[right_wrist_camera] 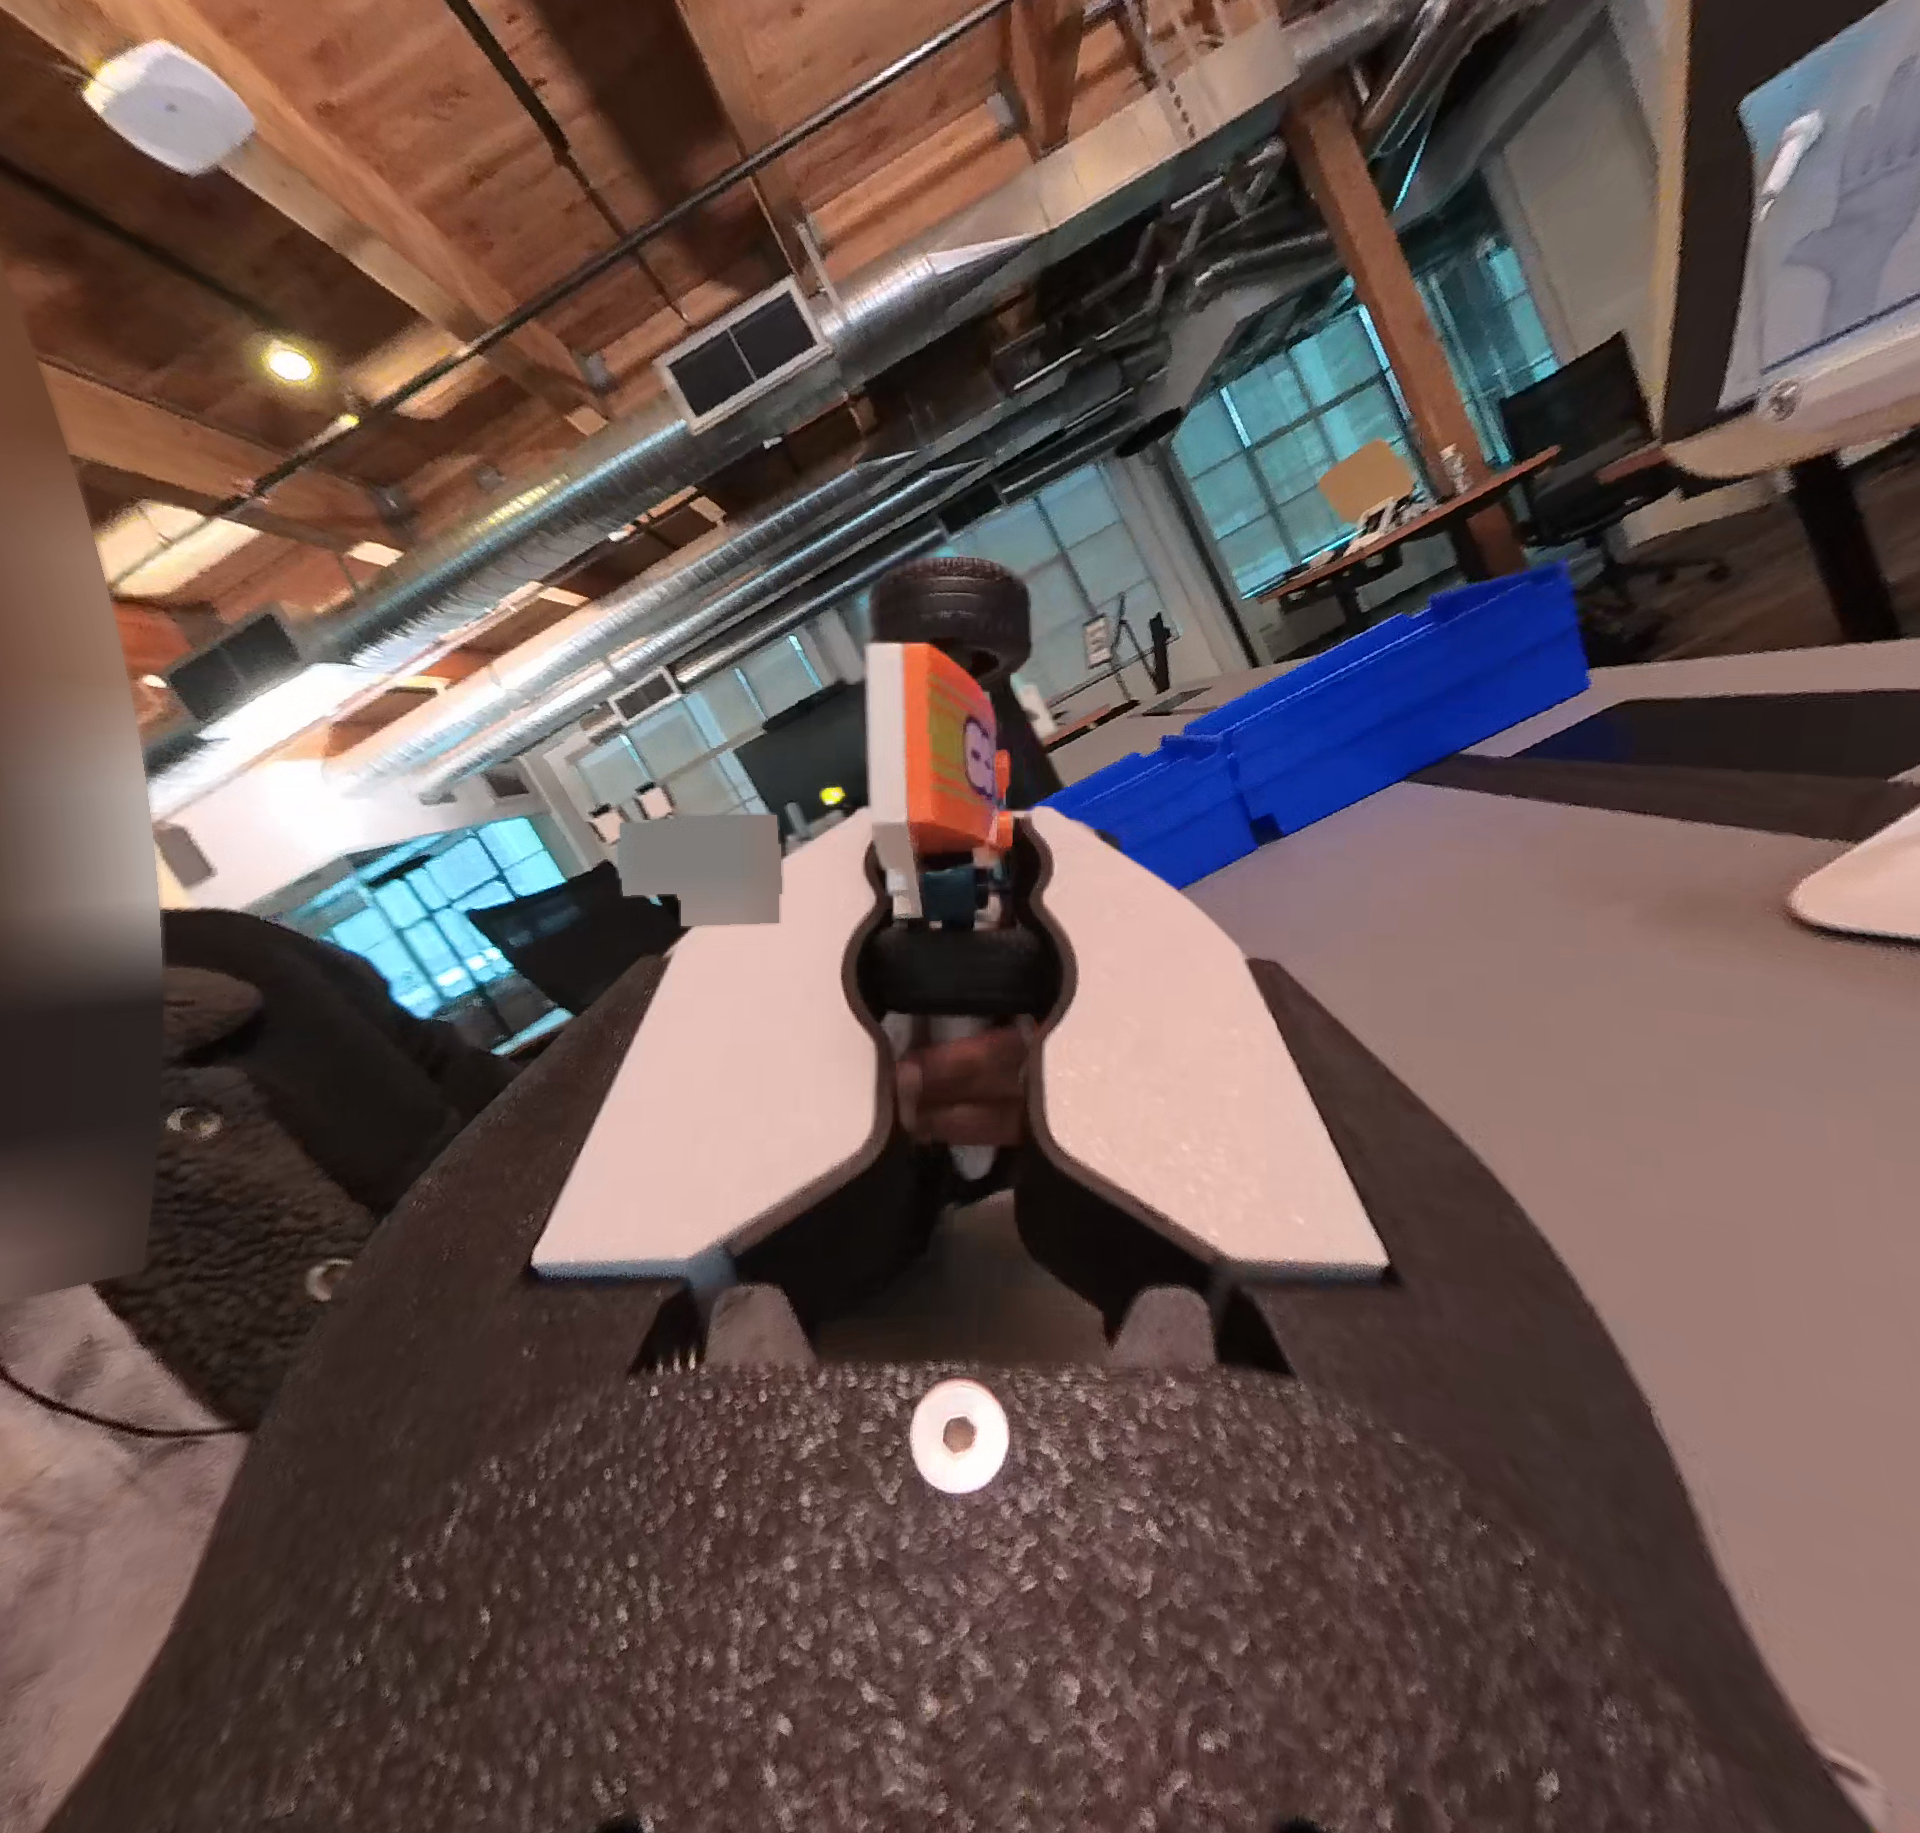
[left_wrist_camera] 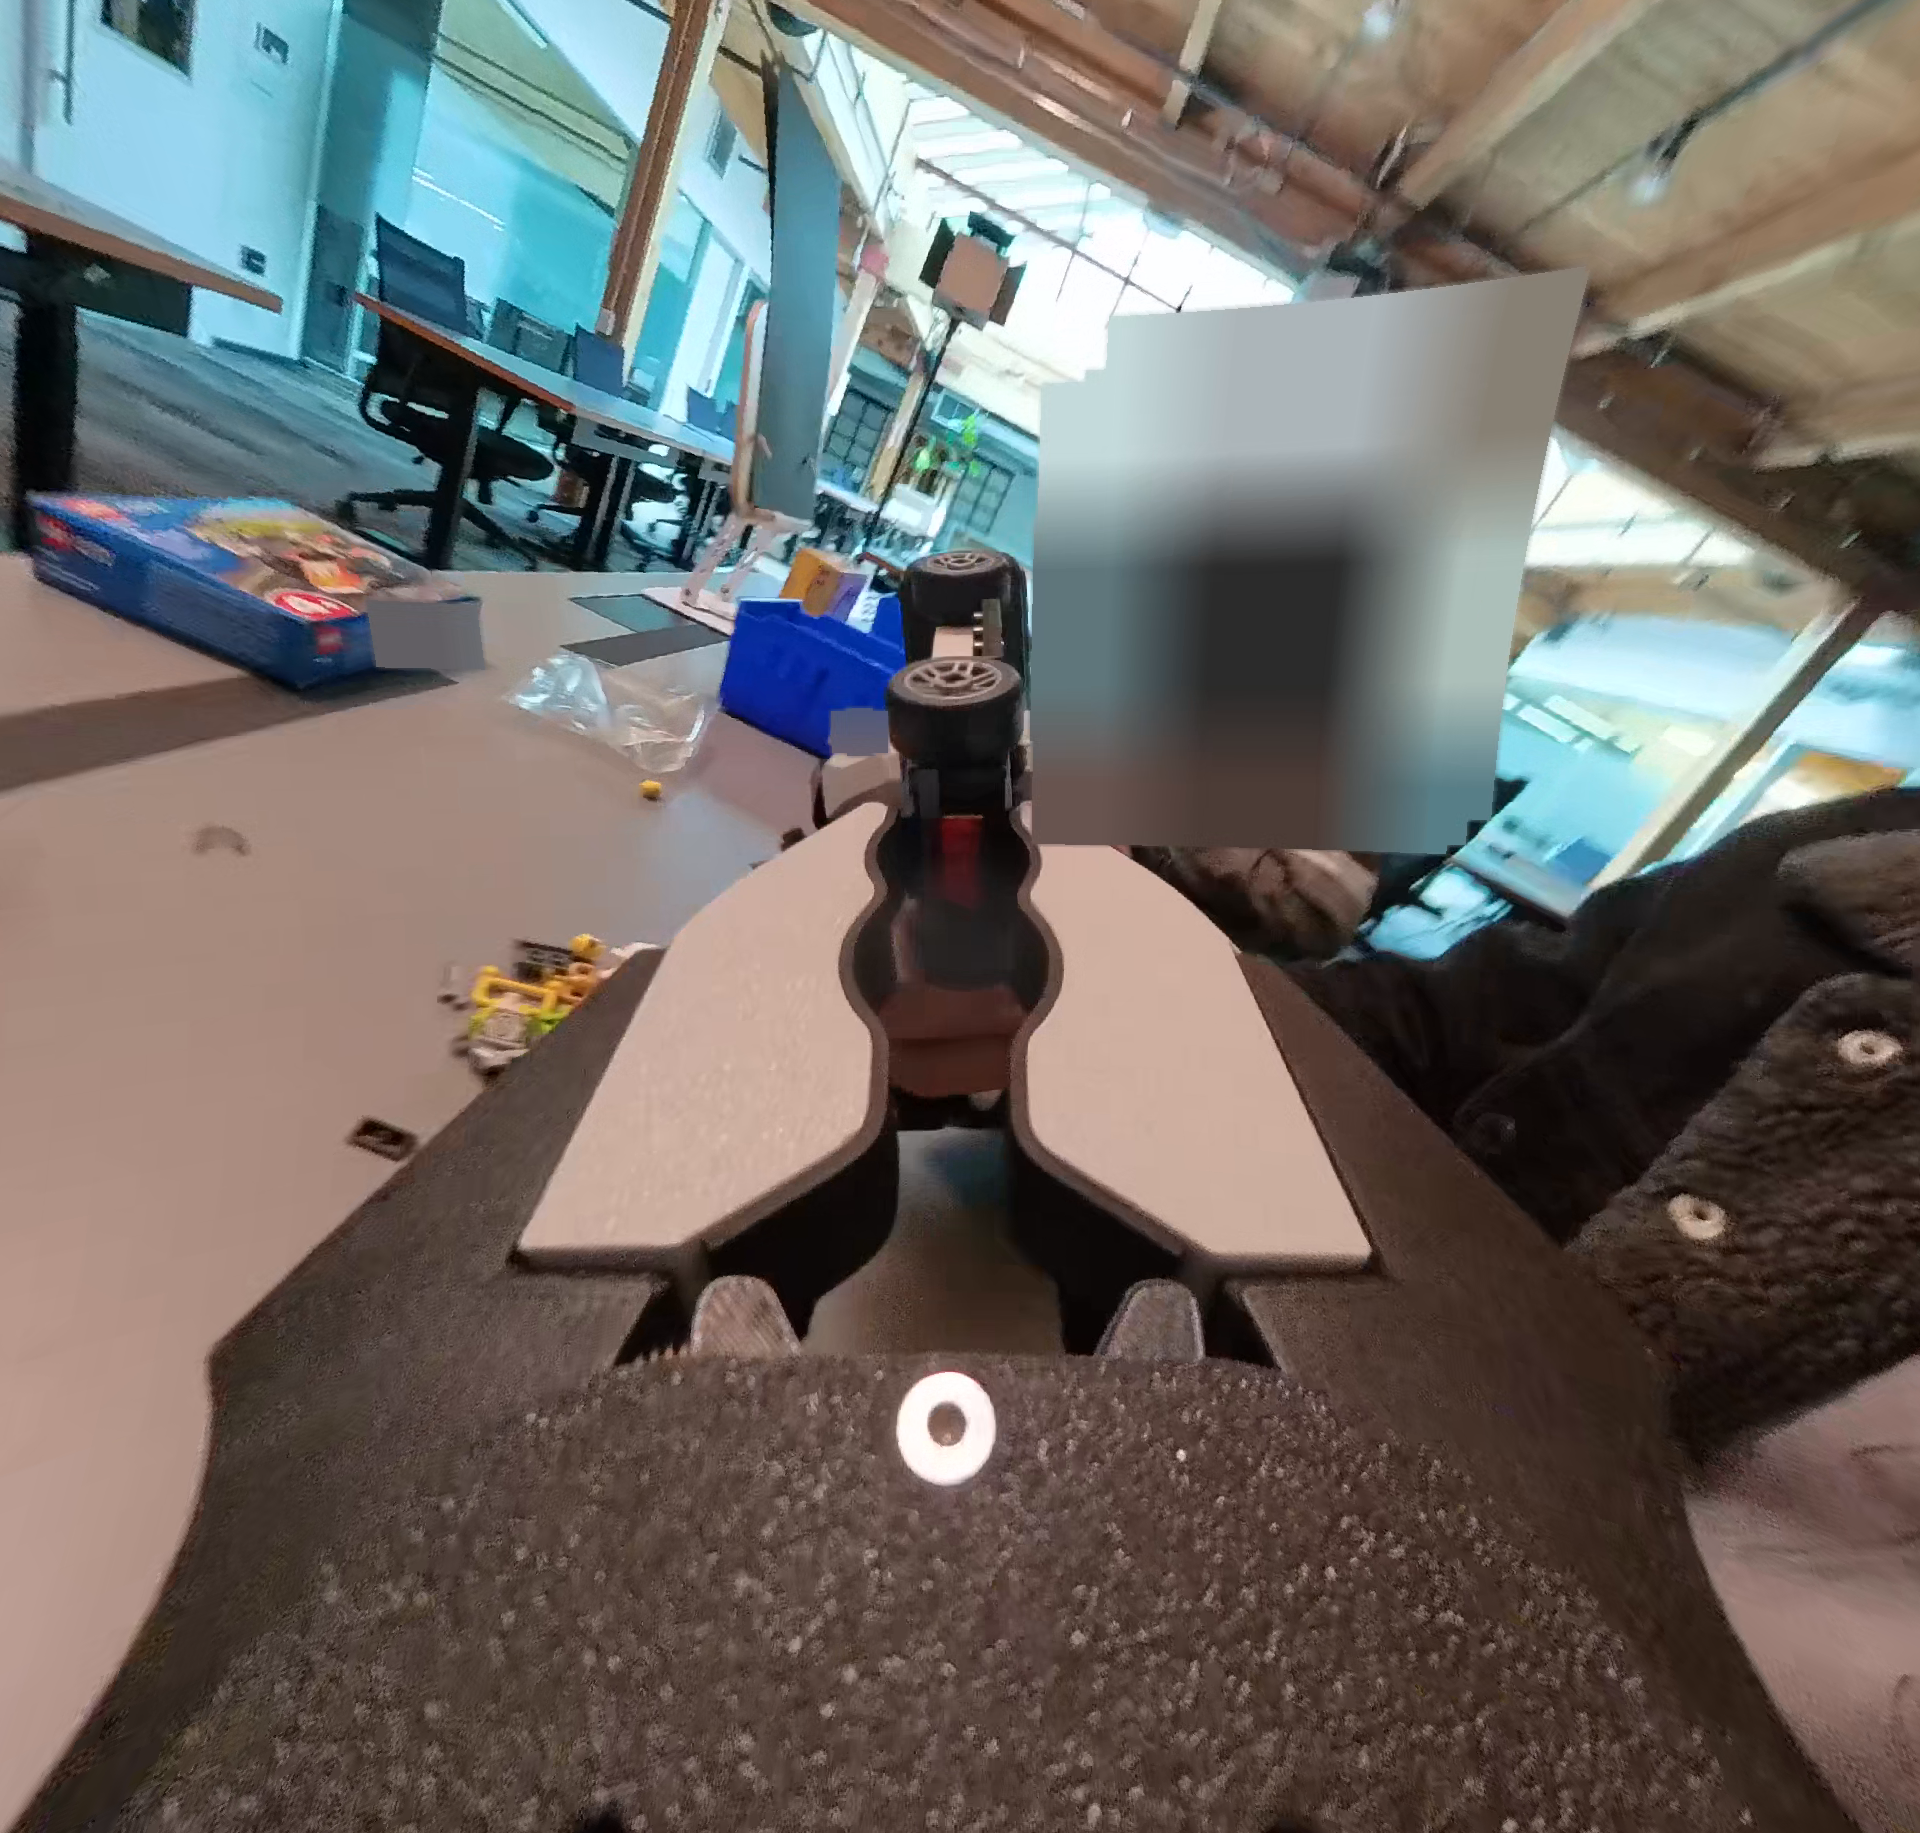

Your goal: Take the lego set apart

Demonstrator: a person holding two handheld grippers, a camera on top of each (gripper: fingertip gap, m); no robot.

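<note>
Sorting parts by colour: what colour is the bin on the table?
Blue bin; clearest in the right wrist view.

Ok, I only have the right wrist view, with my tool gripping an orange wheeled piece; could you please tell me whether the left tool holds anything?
Observer: Yes, the left tool is shut on a dark wheeled lego piece; two black wheels stick out past its tips.
Operator: Thank you. Are any loose parts lying about?
Observer: A small pile of yellow-green pieces lies on the grey table, left of that tool.
Operator: And is the packaging nearby?
Observer: A blue lego box lies flat at the table's far left.
</note>
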